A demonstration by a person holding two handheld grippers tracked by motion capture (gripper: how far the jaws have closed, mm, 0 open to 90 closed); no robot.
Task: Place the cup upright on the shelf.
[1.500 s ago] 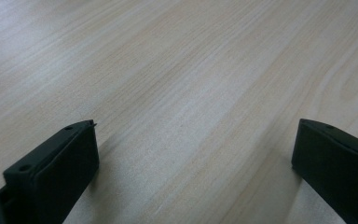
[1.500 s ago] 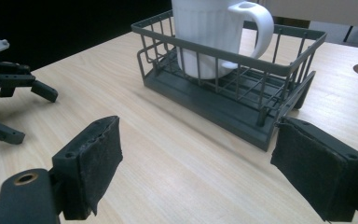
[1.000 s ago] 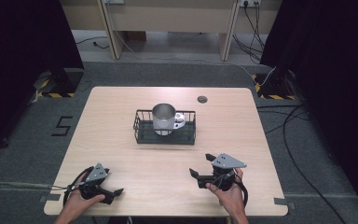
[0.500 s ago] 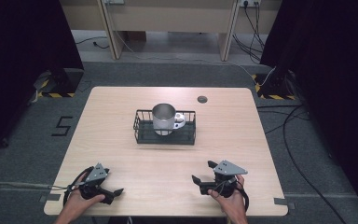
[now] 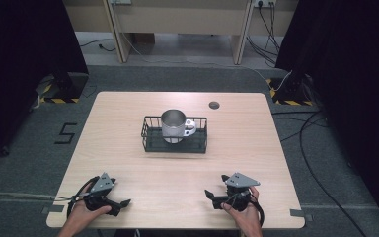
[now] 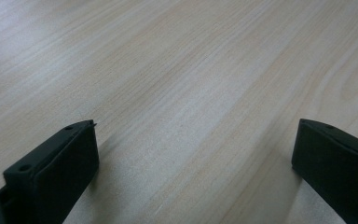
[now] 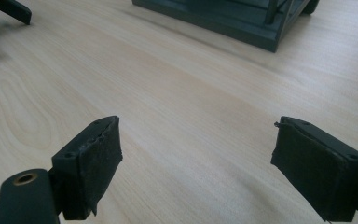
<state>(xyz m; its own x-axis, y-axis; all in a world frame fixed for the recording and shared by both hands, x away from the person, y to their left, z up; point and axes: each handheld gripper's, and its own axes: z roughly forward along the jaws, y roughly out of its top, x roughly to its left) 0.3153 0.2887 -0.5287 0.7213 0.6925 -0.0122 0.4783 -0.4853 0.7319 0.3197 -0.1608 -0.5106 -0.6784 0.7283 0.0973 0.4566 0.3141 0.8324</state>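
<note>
A shiny metal mug (image 5: 174,125) with a handle on its right stands upright in a black wire basket (image 5: 150,140) at the middle of the wooden table (image 5: 128,163). My left gripper (image 5: 123,203) rests at the front left of the table, held by a hand, its jaws open and pointing right. At the front right, my right gripper (image 5: 209,196) lies in the other hand, open, its jaws pointing left. The left gripper view has open jaws (image 6: 191,154) over bare wood. In the right gripper view the jaws (image 7: 196,158) stand wide apart, with the basket's base (image 7: 233,21) ahead.
A small dark round disc (image 5: 214,104) lies near the table's far right edge. Cables run over the grey floor to the right of the table (image 5: 321,148). The other gripper's jaw tips (image 7: 9,14) appear at the top left of the right gripper view.
My right gripper has moved down toward the table's front edge and settled lower. The left gripper, the mug and the basket have stayed in place.
</note>
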